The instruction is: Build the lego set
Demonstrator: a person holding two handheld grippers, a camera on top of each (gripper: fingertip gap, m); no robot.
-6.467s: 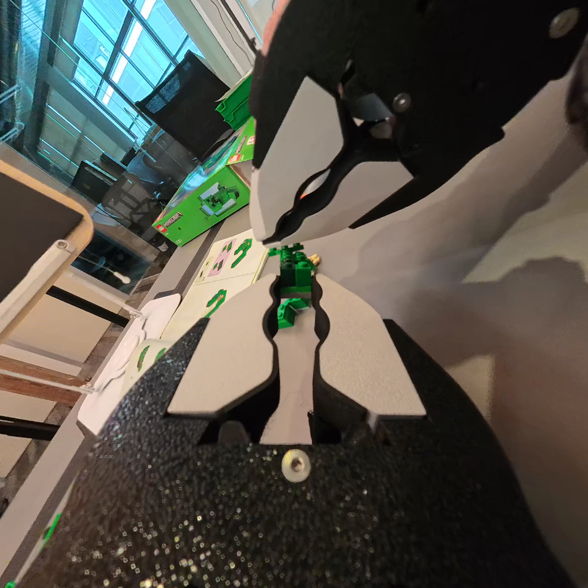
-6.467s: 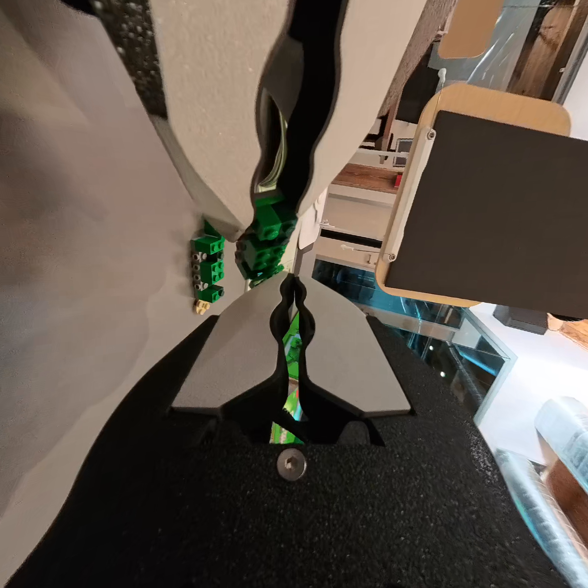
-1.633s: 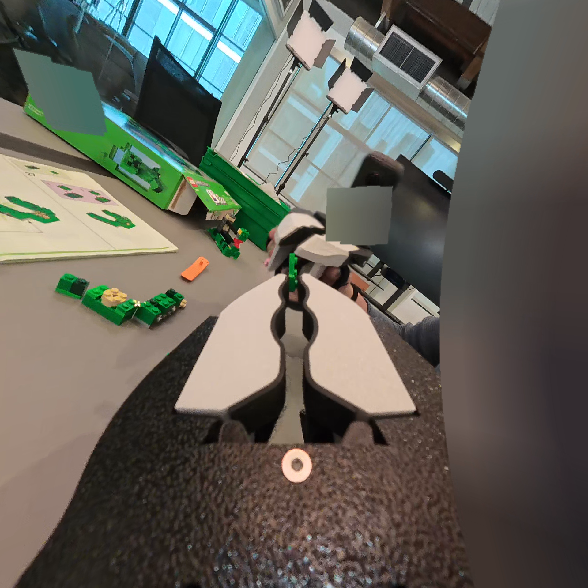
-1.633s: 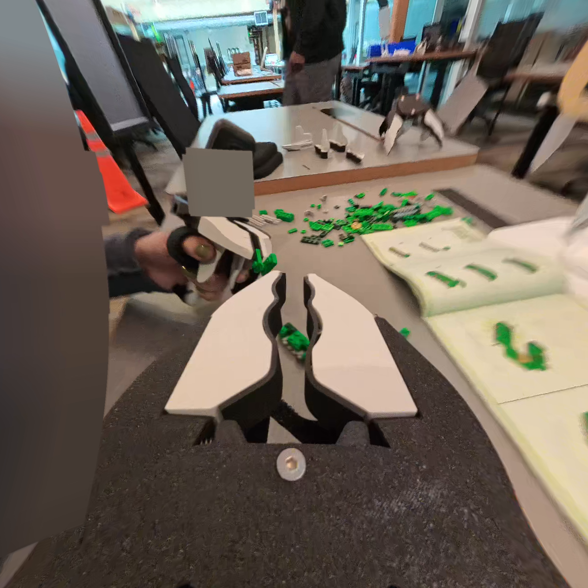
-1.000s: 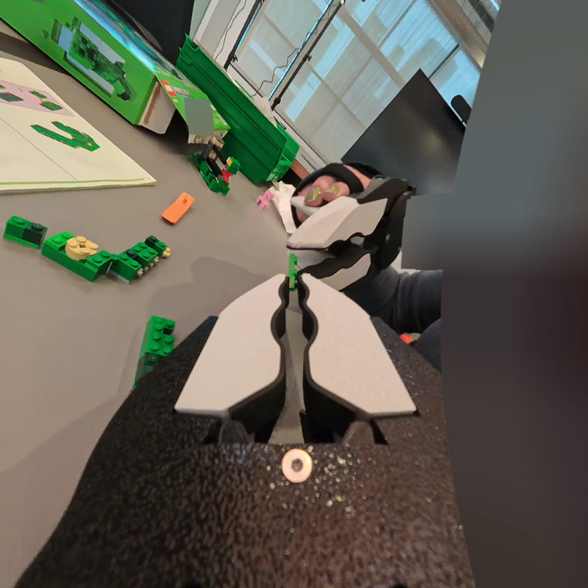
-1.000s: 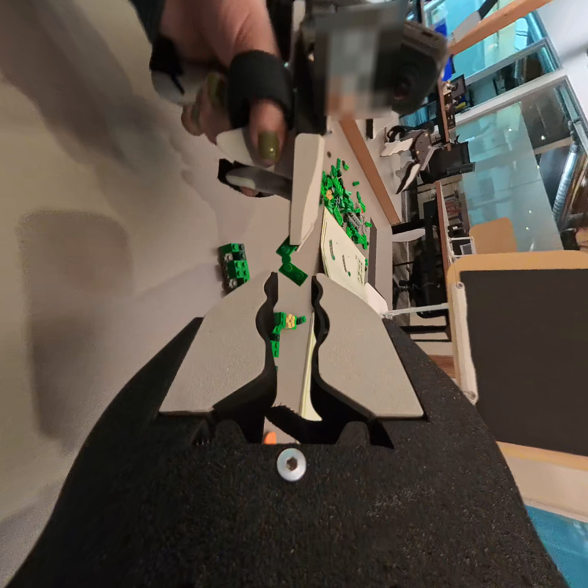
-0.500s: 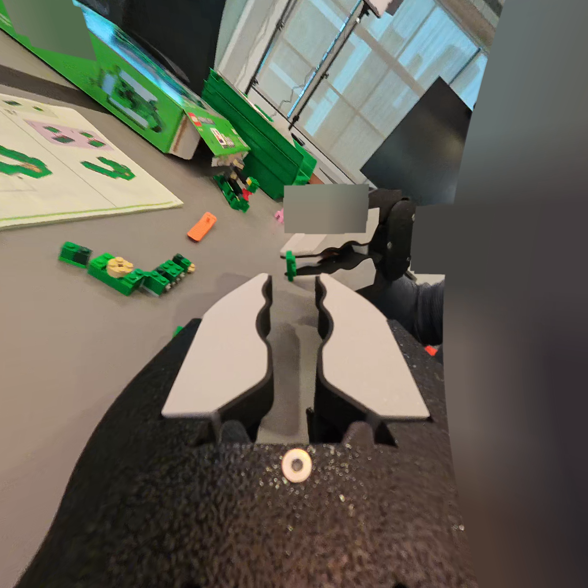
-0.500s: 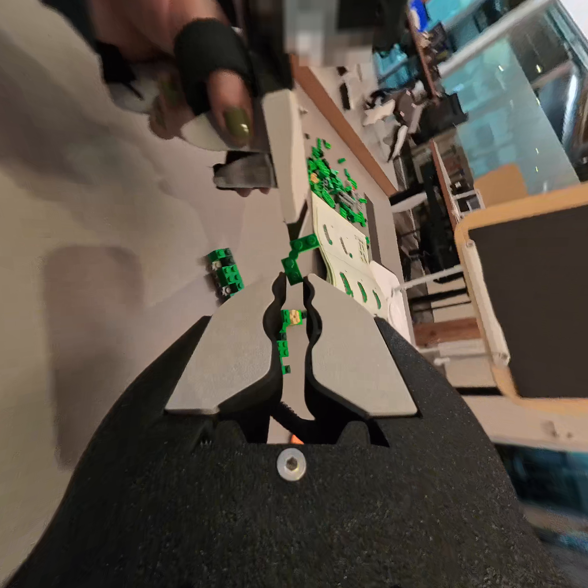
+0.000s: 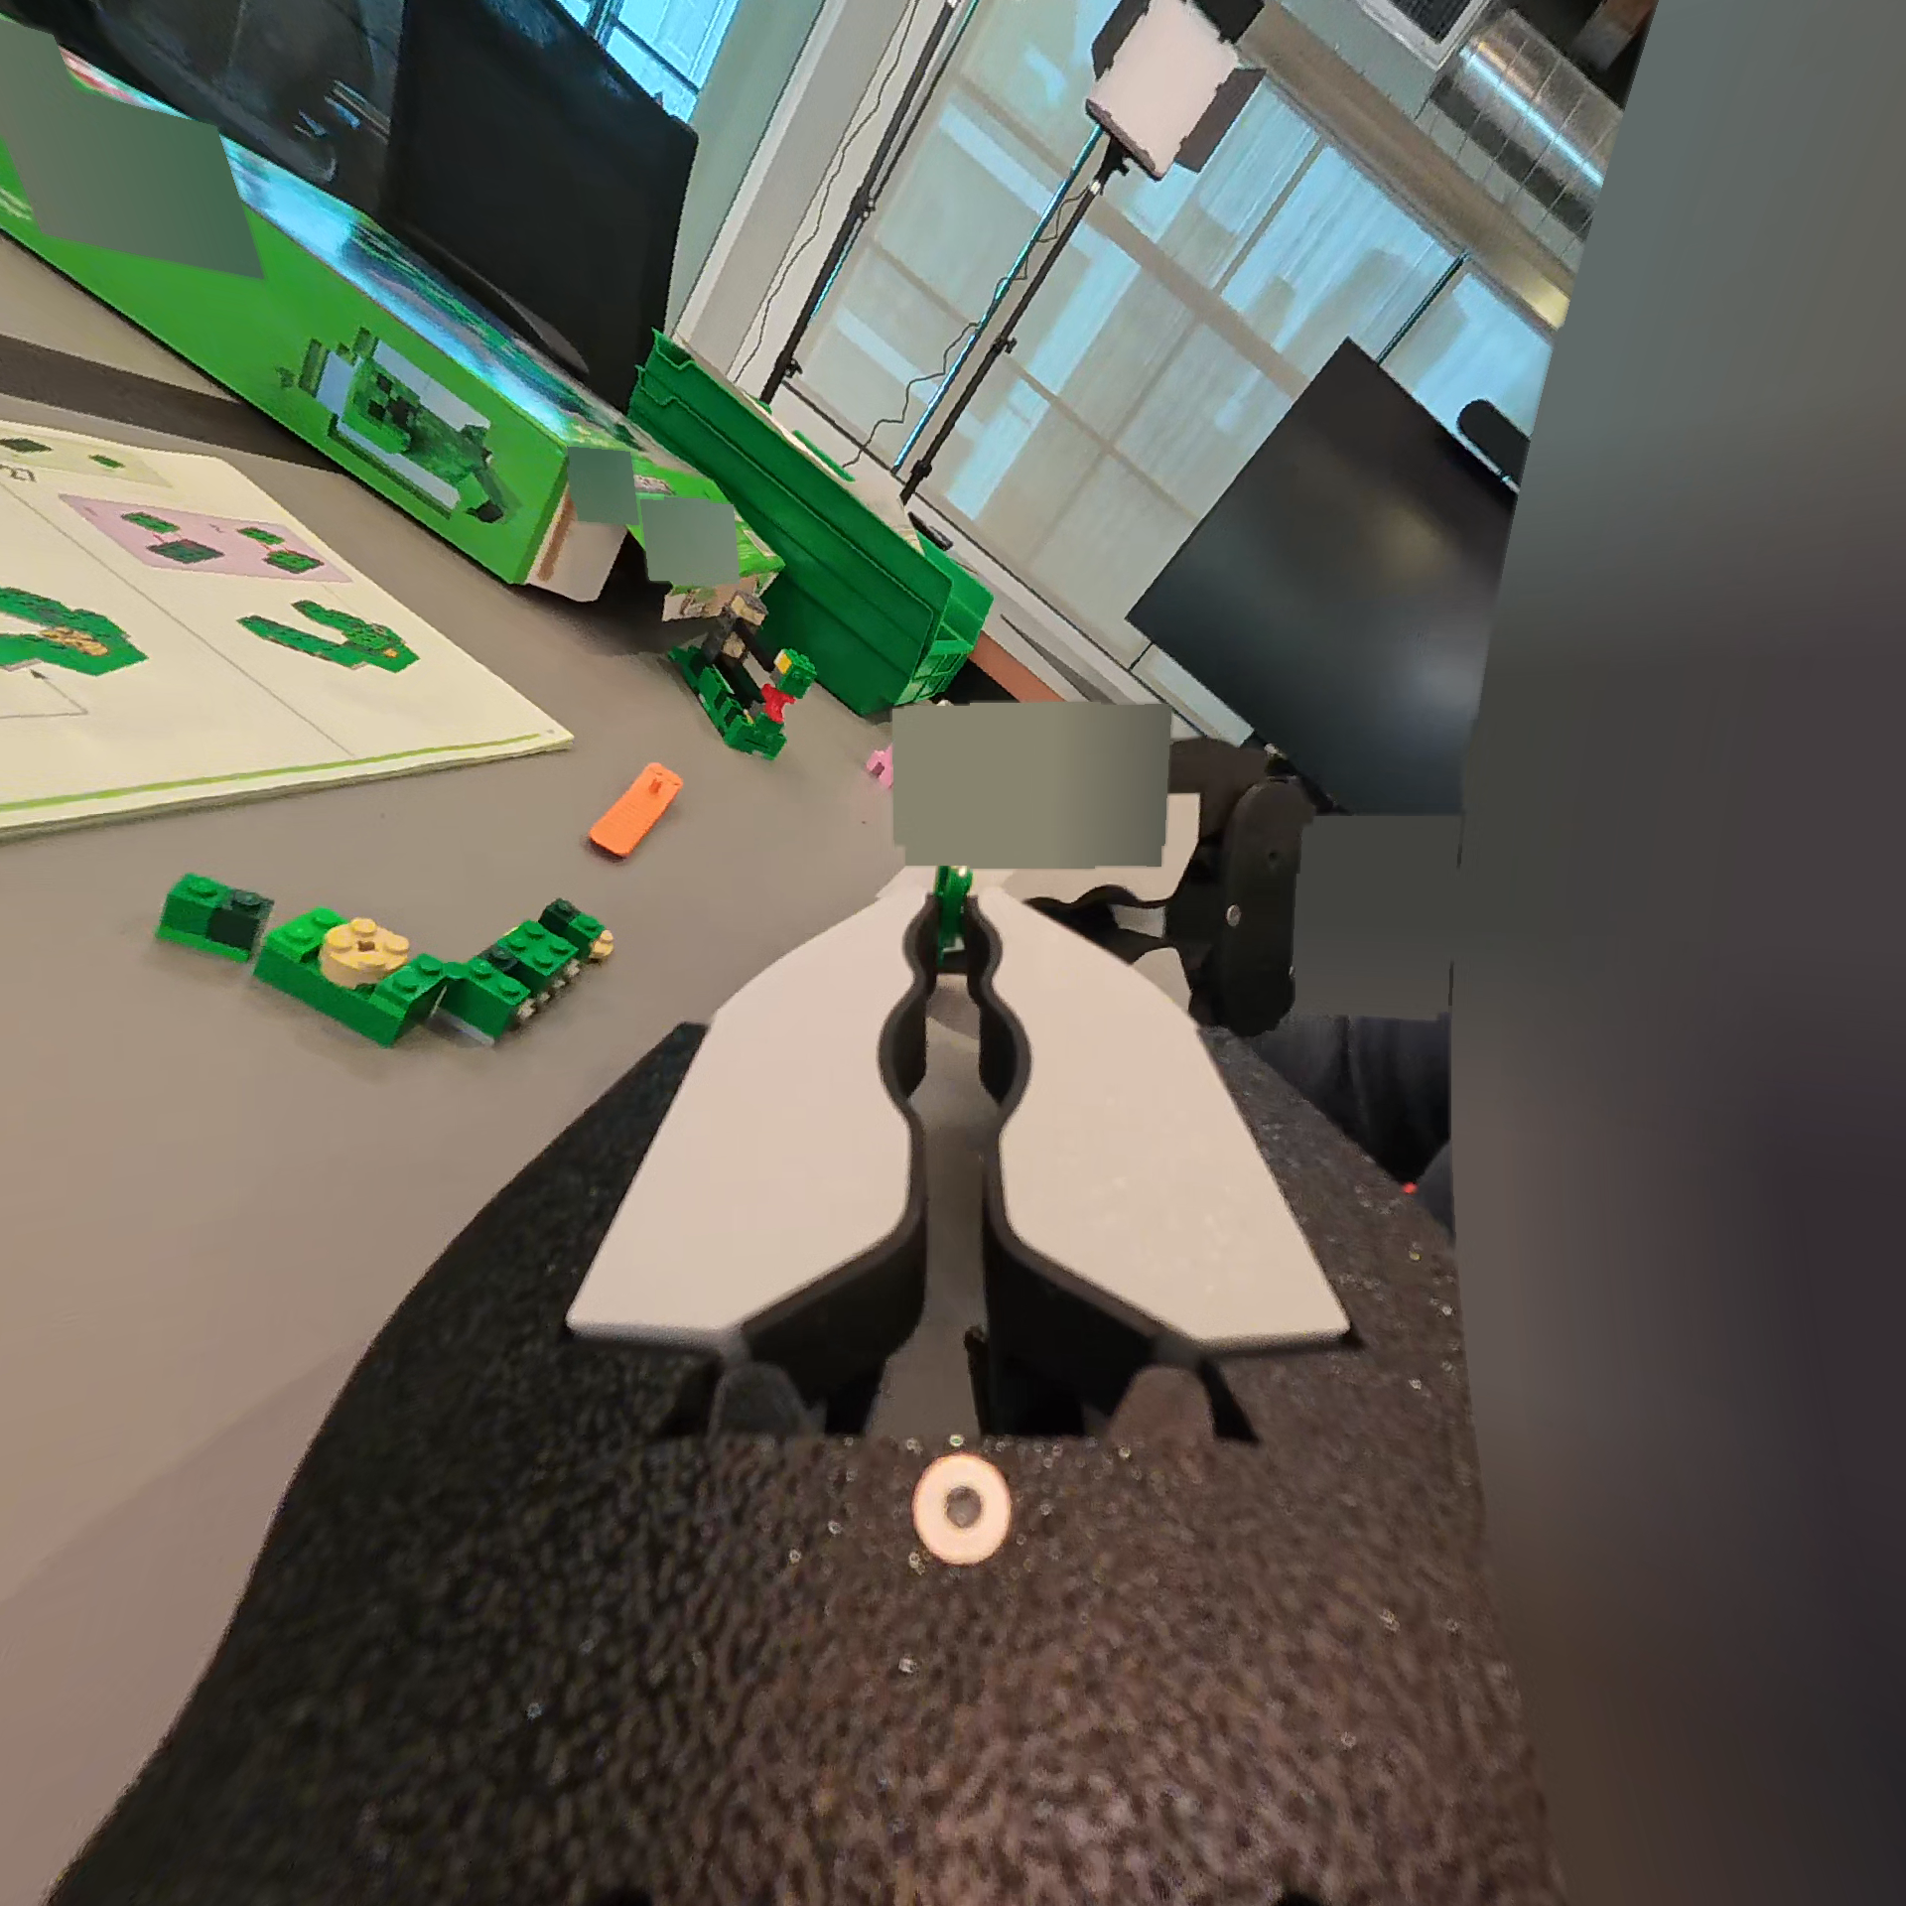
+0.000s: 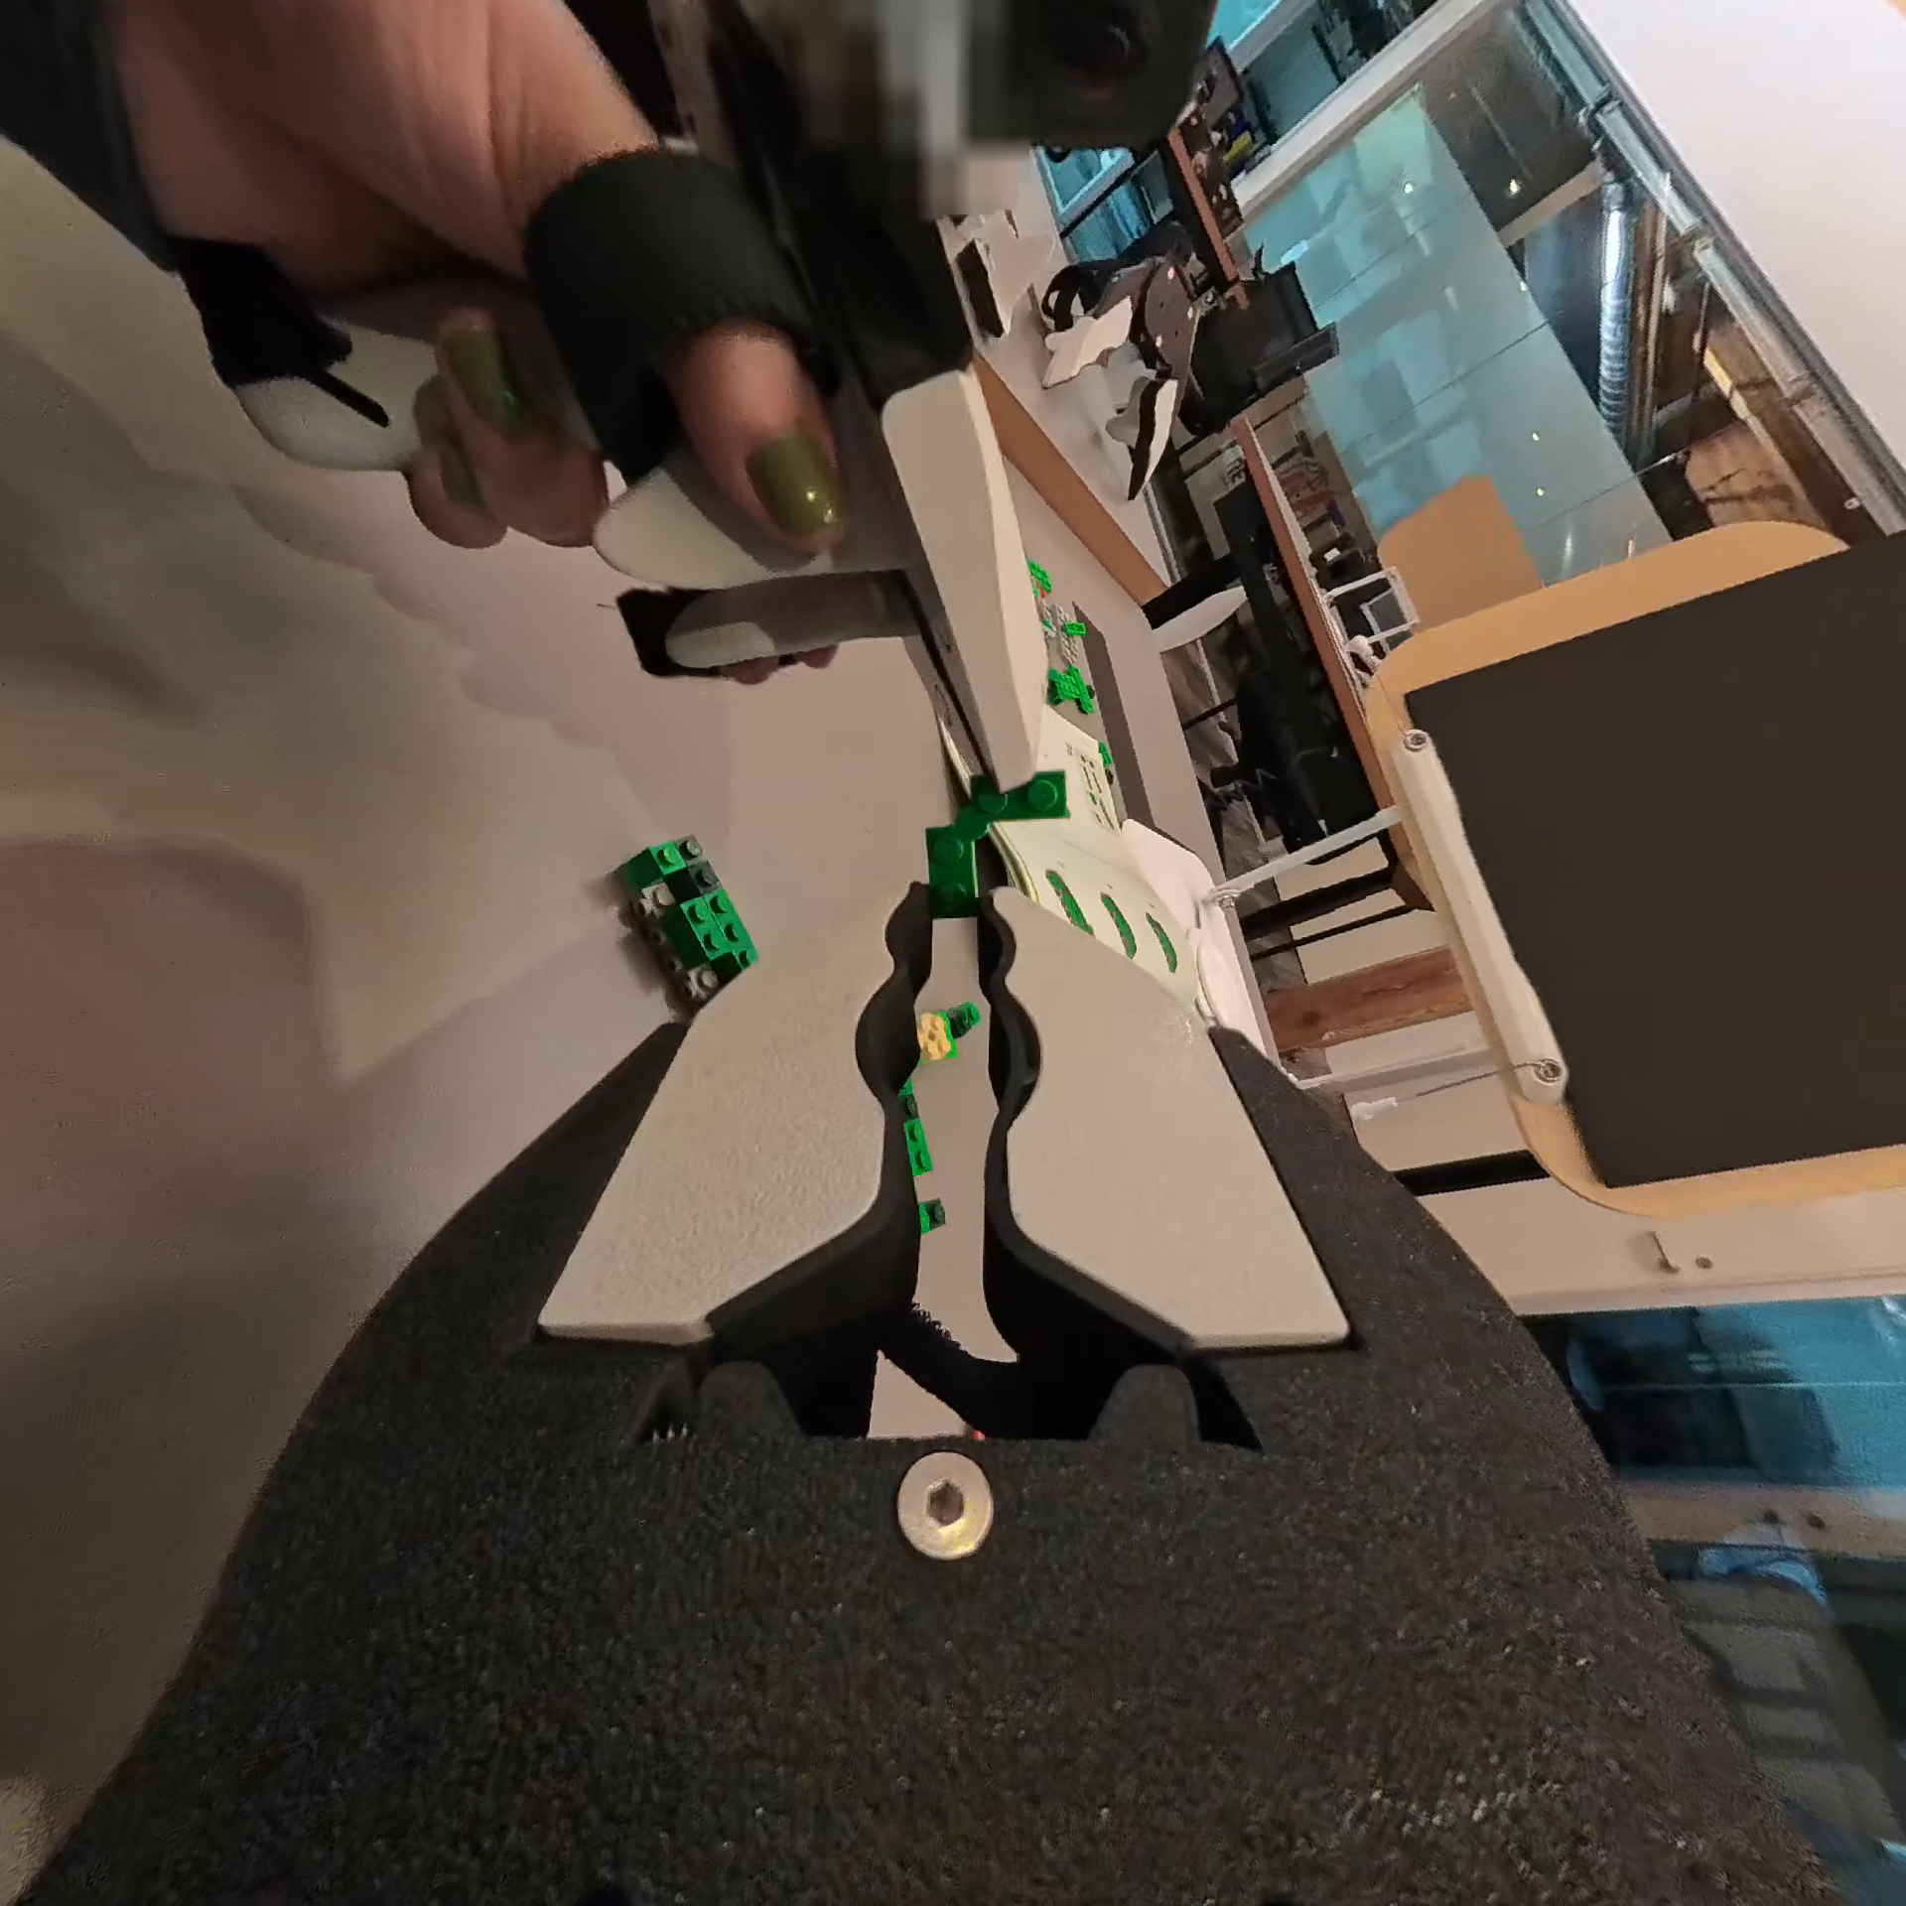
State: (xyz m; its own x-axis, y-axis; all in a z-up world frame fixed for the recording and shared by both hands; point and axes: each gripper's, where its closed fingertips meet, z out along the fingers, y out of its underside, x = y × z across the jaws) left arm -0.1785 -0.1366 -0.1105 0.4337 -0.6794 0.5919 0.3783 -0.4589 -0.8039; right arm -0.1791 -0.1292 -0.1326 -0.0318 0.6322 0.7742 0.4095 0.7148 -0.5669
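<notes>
A small green angled plate piece (image 10: 1016, 802) hangs in the air between both grippers. My right gripper (image 10: 957, 902) is shut on its lower end. In the left wrist view my left gripper (image 9: 947, 906) is shut on the same green piece (image 9: 949, 887). In the right wrist view one left finger (image 10: 970, 598) comes down onto the piece's upper end, with a gloved hand behind it. A partly built green assembly with a tan round stud (image 9: 413, 970) lies on the grey table (image 9: 206, 1186). The open instruction booklet (image 9: 258, 660) lies behind it.
A small green brick (image 9: 211, 913), an orange brick separator (image 9: 634, 810), a small built model (image 9: 748, 686), the green set box (image 9: 361, 382) and green bins (image 9: 825, 547) stand on the table. A stack of green bricks (image 10: 691, 918) lies below the grippers.
My left gripper was shut on the green piece, opened and drew back as the right gripper shut on it, and has now come forward and shut on it again.
</notes>
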